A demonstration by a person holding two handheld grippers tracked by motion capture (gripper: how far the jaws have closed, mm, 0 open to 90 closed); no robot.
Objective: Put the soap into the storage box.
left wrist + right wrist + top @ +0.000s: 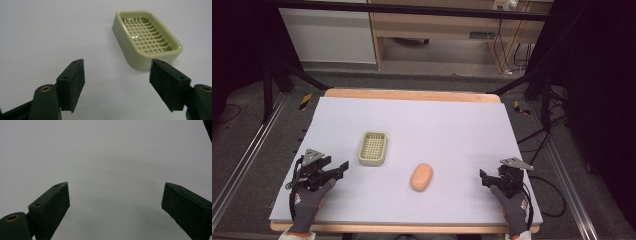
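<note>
Resting at the near corners of a pale lilac table (422, 120), left gripper (343, 167) and right gripper (482, 176), both gaping wide and clasping nothing, each steered by a hand in a grey glove. Between them, nearer the right gripper yet well apart from it: an orange soap bar (421, 177), smooth, oval, lying flat on the bare surface. Farther off and to the left, just beyond the left gripper: a cream soap dish (373, 148), rectangular with rounded corners, slotted grid floor, holding nothing. Same soap dish (147, 37) looming ahead and right in the left gripper view, its near corner just past the right-hand jaw, not touching. Beyond the table's far edge, a wooden desk (437, 25) and trailing cables.
</note>
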